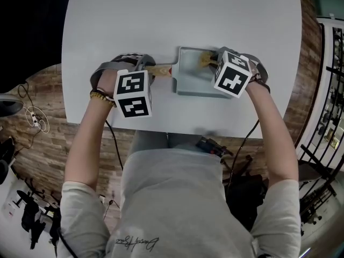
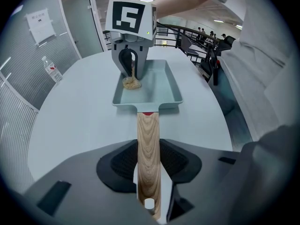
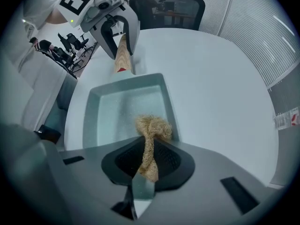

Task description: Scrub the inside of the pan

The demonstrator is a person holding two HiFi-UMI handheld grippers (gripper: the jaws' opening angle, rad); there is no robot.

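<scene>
A pale green rectangular pan [image 1: 189,79] [image 2: 159,86] [image 3: 117,111] lies on the white table with its wooden handle [image 1: 159,70] [image 2: 148,149] [image 3: 123,55] pointing left. My left gripper [image 1: 141,63] [image 2: 149,172] is shut on that handle. My right gripper [image 1: 214,59] [image 3: 147,161] [image 2: 130,62] points straight down into the pan and is shut on a tan fibrous scrubber [image 3: 151,132] [image 2: 132,82] [image 1: 206,58]. The scrubber's tuft rests on the pan floor near the far right corner.
The round white table [image 1: 161,20] extends well beyond the pan. A plastic water bottle [image 2: 51,69] stands near the table's edge in the left gripper view. An office chair [image 3: 166,6] is behind the table, and cables lie on the wooden floor [image 1: 32,117].
</scene>
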